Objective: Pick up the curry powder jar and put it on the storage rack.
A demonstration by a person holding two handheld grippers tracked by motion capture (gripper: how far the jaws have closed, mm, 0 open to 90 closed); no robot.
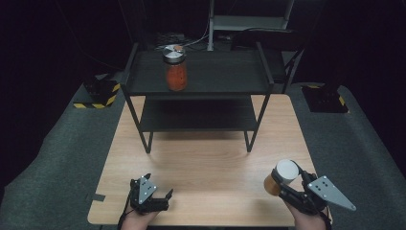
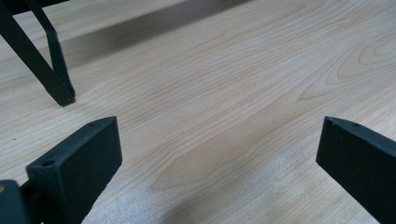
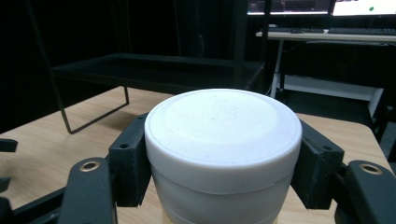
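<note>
White-lidded amber jar [image 1: 281, 176], lower right of the high view, is clamped at its lid between your right gripper [image 1: 290, 184] jaws. Its body hangs unsupported, so it may slip or, possibly, the lid may loosen. Your left gripper [image 1: 158, 195], lower left, rests spread wide on the pale wooden table [image 1: 206, 163].

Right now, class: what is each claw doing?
Left claw: open, empty, over the table.
Right claw: closed on the white-lidded jar.
</note>
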